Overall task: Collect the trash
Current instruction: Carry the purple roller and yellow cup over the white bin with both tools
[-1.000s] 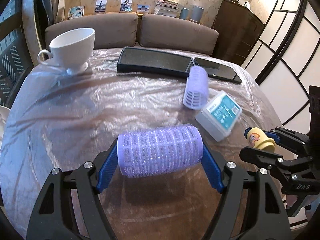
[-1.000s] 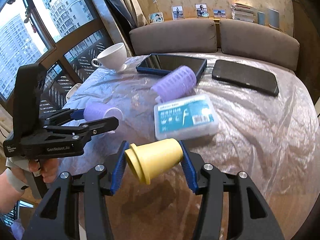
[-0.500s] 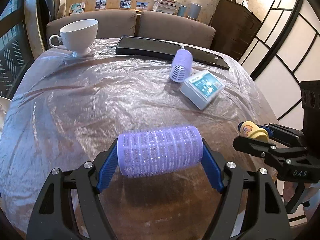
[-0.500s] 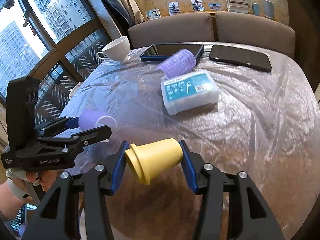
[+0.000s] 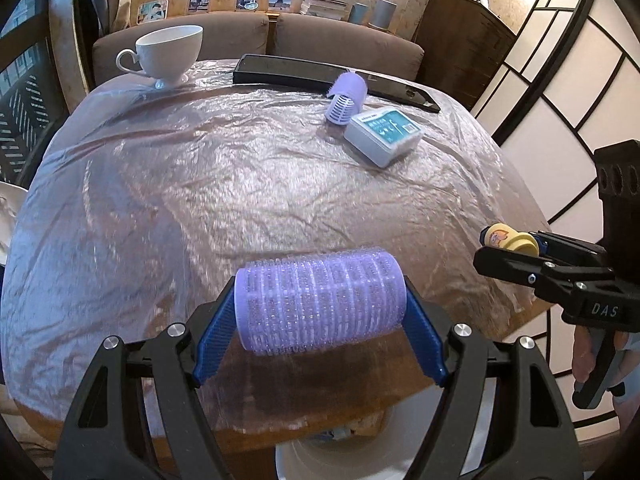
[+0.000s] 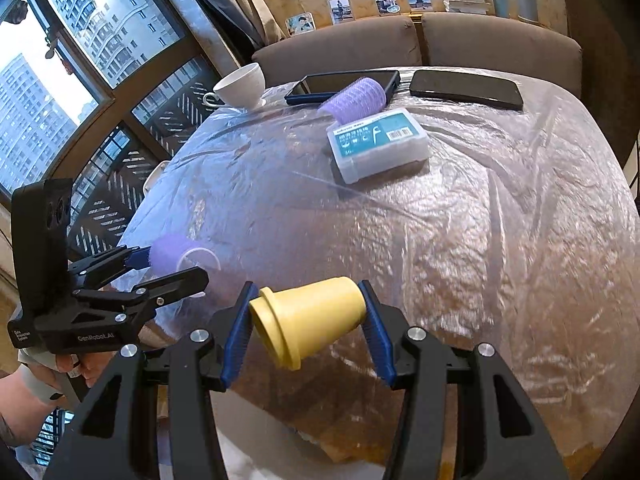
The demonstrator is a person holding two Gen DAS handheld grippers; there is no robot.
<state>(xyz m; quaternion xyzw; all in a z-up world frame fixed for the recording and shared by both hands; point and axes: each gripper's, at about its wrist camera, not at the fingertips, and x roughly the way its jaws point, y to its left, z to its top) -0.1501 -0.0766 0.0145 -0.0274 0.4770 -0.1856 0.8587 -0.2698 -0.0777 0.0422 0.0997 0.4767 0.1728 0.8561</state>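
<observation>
The surface (image 5: 200,208) is round and covered with crinkled transparent plastic film. A white cup (image 5: 170,54) stands upright on its foot near the far left edge. Two dark flat devices lie at the far edge: a tablet (image 6: 340,82) in a blue case and, to its right and apart from it, a black phone (image 6: 466,89). A brown cushioned sofa back (image 5: 348,46) stands behind the surface. On the ledge above it are small photographs (image 6: 339,10), a stack of books (image 5: 326,0) and two pale cylindrical containers (image 5: 376,12). A dark wooden cabinet (image 5: 460,40) stands at the right. High-rise buildings (image 6: 28,120) show through the window.
</observation>
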